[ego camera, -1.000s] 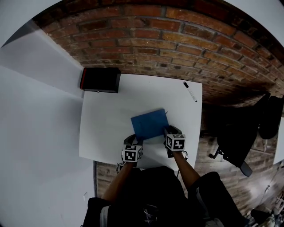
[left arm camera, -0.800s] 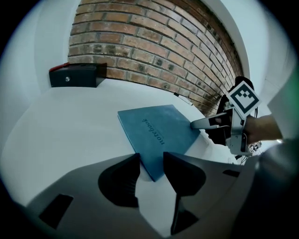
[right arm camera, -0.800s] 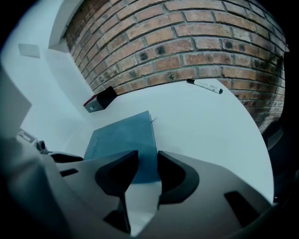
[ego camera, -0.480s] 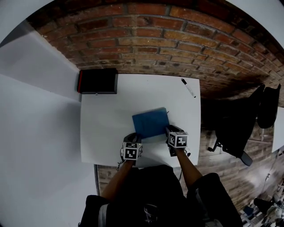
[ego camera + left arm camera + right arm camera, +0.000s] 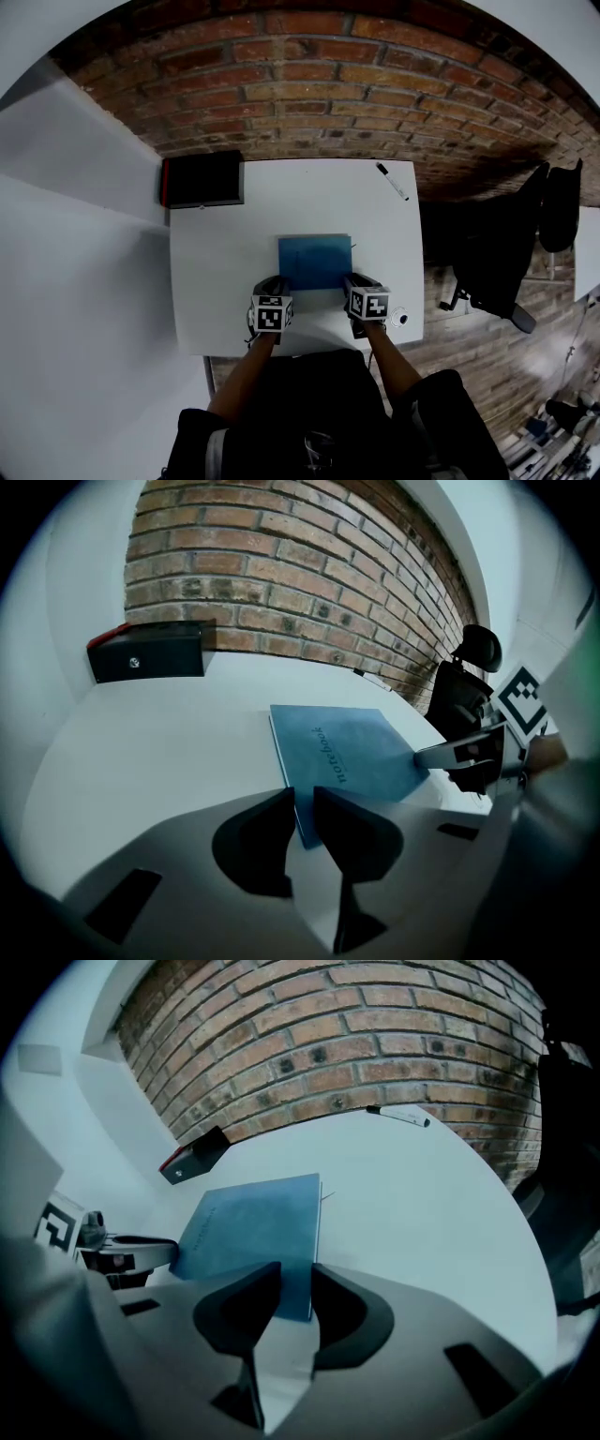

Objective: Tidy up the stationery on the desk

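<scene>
Head view, looking steeply down: a white bench (image 5: 216, 281) is standing against a brick wall (image 5: 328, 84). A blue notebook (image 5: 314, 262) is lying flat near the middle of the bench's near edge, its sides running square w/ the bench edges. A person's arms are reaching in from the near edge, one tool in each hand.

The left tool (image 5: 303, 799) is sitting at the notebook's near-left corner. Its jaws have just been closing and are standing narrowly apart, not clamped, w/ that corner btwn them. The right tool (image 5: 295, 1279) is sitting at the near-right corner. Its jaws have been closing slightly and are standing wider apart, released, w/ that corner btwn them.

A black box (image 5: 202, 180) w/ a red edge is resting at the far-left corner. A marker pen (image 5: 392, 181) is lying near the far-right corner, well apart from the notebook.
</scene>
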The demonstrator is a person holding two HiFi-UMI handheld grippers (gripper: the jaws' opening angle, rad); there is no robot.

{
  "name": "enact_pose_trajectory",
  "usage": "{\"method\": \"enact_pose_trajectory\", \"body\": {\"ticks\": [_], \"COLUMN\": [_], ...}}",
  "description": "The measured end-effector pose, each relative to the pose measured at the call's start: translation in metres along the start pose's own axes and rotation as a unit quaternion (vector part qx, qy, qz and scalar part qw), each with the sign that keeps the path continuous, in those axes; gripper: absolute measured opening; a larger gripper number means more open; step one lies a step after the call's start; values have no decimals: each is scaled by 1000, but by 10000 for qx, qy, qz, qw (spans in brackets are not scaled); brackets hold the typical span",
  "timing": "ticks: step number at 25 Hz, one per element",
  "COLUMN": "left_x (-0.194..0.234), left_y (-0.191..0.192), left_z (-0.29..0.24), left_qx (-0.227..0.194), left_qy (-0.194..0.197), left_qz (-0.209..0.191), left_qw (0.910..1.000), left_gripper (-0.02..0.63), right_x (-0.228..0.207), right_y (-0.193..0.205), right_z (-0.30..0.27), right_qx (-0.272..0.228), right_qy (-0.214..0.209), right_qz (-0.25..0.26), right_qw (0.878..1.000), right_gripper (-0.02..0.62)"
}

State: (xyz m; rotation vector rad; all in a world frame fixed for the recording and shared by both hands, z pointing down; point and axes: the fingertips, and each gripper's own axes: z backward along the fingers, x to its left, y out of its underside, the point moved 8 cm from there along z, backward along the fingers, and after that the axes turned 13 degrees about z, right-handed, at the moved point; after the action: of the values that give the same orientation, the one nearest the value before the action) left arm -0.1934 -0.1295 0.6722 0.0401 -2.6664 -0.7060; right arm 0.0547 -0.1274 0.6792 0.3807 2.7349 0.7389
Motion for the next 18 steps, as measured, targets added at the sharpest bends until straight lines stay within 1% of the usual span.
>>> {"method": "enact_pose_trajectory", "body": {"ticks": [6, 14, 18], "left_x": [15, 34, 40], "left_y": [-9, -27, -36], "left_z": [0, -2, -6], "left_qx": [50, 102, 117], "left_qy": [72, 130, 151], "left_qz": [-240, -593, -737], "left_qw": [9997, 9981, 9971], "left_gripper": [72, 72, 72], "right_x": [23, 54, 65], "right_y": [4, 24, 28], "right_z": [11, 9, 9], "right_qx": [8, -43, -55], "right_qy": [-7, -105, -260], "right_qz": [-179, -546, -634], "right_qw": [9998, 9984, 9976], "right_gripper": [112, 103, 98]}}
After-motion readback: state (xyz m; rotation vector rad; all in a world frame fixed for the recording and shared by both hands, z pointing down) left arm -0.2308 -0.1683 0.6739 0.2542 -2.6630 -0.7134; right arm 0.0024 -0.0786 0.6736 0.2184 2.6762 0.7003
